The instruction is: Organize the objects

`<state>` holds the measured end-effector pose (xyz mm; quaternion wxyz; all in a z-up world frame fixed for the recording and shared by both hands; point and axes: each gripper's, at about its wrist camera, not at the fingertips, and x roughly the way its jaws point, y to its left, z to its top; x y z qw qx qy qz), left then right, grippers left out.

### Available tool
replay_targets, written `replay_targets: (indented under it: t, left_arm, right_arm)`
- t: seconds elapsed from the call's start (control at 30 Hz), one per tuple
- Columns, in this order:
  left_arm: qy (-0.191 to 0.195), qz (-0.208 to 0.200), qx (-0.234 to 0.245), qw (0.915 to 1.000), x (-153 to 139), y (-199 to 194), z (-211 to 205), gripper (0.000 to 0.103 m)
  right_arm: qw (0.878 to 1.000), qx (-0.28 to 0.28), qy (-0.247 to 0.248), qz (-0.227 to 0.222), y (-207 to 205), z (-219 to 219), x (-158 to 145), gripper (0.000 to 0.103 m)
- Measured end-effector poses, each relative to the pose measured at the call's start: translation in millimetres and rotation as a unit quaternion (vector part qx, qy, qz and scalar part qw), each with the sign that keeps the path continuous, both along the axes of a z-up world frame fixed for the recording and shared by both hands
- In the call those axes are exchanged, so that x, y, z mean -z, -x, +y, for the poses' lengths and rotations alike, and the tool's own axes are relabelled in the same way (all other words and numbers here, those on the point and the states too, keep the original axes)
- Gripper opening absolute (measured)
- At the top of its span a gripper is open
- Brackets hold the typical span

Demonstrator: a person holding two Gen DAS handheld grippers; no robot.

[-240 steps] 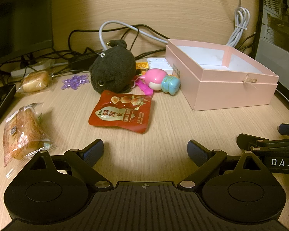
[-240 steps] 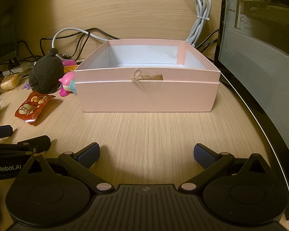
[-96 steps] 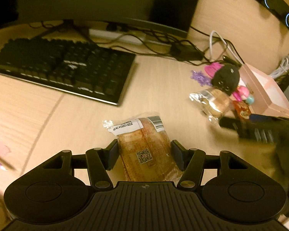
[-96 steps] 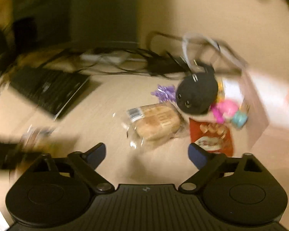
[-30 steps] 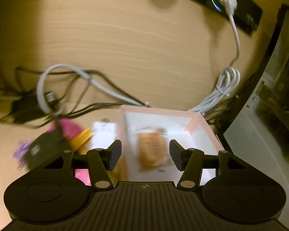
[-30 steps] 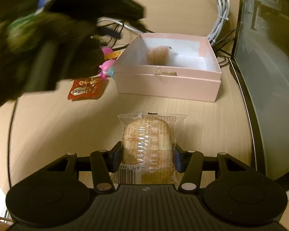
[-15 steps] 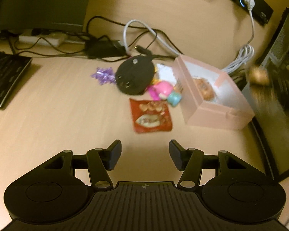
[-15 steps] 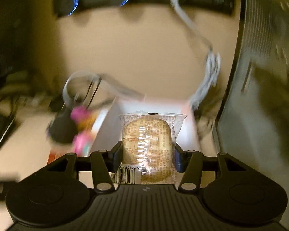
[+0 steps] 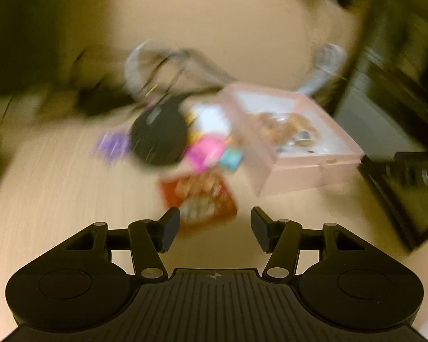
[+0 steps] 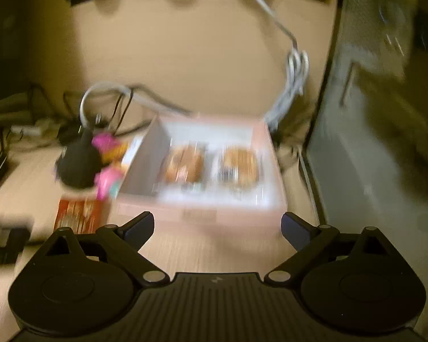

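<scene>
Two bread packs (image 10: 211, 165) lie side by side in pink box (image 10: 199, 213), tidy. Right gripper (image 10: 217, 226) above box front, jaws apart, empty. Left gripper (image 9: 215, 229) over red snack pack (image 9: 202, 199) left of box, jaws apart, likely next pick.

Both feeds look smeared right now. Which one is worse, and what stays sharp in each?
Left wrist view: heavy motion blur; the pink box, plush and red packet smear, only the left hand-held gripper is crisp. Right wrist view: milder blur; two buns in the box are readable, the right hand-held gripper sharp. Both are dim and yellow, with fisheye bending.
</scene>
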<state>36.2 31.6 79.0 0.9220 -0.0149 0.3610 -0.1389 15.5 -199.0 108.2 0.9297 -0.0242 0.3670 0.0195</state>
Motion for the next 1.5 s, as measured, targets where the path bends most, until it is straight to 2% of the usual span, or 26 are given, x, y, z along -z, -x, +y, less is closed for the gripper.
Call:
replay_targets:
  t: [0.03,0.1,0.2,0.27,0.33,0.4,0.5,0.6,0.63,0.77,1.0,1.1,1.17,1.33,1.5]
  left_arm:
    - [-0.033,-0.019,0.031,0.9988,-1.1,-6.3,-5.3,0.061]
    - [-0.094,-0.044,0.094,0.9902,1.1,-18.8,-14.1,0.061]
    - [-0.127,-0.037,0.168,0.977,10.4,-36.2,-17.5,0.061]
    - [-0.134,-0.014,0.201,0.9703,18.1,-46.4,-18.6,0.061]
    - [-0.14,0.003,0.215,0.9666,24.9,-57.0,-17.1,0.061]
    - [-0.129,0.02,0.209,0.9692,30.7,-69.2,-10.7,0.061]
    - [-0.059,0.052,0.208,0.9749,34.2,-86.2,2.1,0.065]
    - [-0.012,0.075,0.226,0.9711,35.3,-92.5,8.8,0.065]
    - [-0.014,0.076,0.234,0.9692,35.3,-92.3,7.7,0.065]
    - [-0.06,0.061,0.274,0.958,37.6,-77.9,-6.2,0.065]
    - [-0.124,0.029,0.292,0.9479,46.1,-62.6,-23.6,0.066]
    - [-0.12,0.037,0.28,0.9517,46.1,-67.4,-20.3,0.069]
    - [-0.111,0.047,0.261,0.9577,46.4,-70.9,-16.4,0.069]
    - [-0.098,0.044,0.235,0.9661,46.3,-66.6,-7.9,0.058]
    - [-0.066,0.035,0.16,0.9843,43.6,-52.4,2.0,0.043]
  right_arm:
    - [1.0,0.0,-0.002,0.007,10.0,0.5,4.3,0.098]
    - [1.0,-0.001,-0.005,0.02,30.2,3.2,13.7,0.101]
    - [0.999,-0.005,-0.002,0.037,50.2,9.2,27.4,0.103]
    - [0.999,-0.003,0.002,0.05,63.1,13.5,37.9,0.103]
    - [0.998,0.004,-0.006,0.063,69.9,14.3,44.7,0.103]
    - [0.997,0.014,-0.016,0.07,75.8,13.8,49.2,0.103]
    - [0.996,0.026,-0.028,0.08,81.3,12.4,54.2,0.103]
    - [0.995,0.034,-0.026,0.087,84.7,12.7,57.6,0.103]
    - [0.995,0.035,-0.026,0.089,85.3,11.6,58.7,0.103]
    - [0.994,0.045,-0.028,0.097,83.4,10.2,64.5,0.103]
    - [0.993,0.048,-0.024,0.106,76.8,18.2,77.0,0.103]
    - [0.993,0.047,-0.024,0.106,75.5,21.6,79.7,0.103]
    - [0.993,0.049,-0.024,0.107,75.2,23.2,82.3,0.103]
    - [0.992,0.055,-0.03,0.109,74.1,23.8,86.5,0.103]
    - [0.992,0.056,-0.034,0.107,71.5,24.3,88.6,0.103]
